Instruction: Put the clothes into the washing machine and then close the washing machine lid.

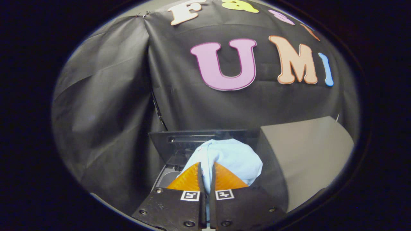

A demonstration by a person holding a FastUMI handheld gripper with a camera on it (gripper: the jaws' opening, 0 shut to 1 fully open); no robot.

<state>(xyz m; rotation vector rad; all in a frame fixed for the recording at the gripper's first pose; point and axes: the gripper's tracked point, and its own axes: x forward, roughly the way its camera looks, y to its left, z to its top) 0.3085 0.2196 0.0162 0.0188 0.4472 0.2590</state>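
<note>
A light blue garment (229, 157) hangs bunched just ahead of my fingers, a fold of it pinched in the narrow gap between them. My gripper (205, 168) is shut on that cloth. Behind and below the garment stands the washing machine, its dark lid (179, 142) raised upright and a part of its grey top (167, 178) showing to the left of the fingers. The drum opening is hidden by the garment and the fingers.
A grey flat panel (308, 154) stands to the right of the machine. Black cloth walls (106, 112) close in behind and to the left, with a dark cable (158, 110) running down the corner fold above the lid.
</note>
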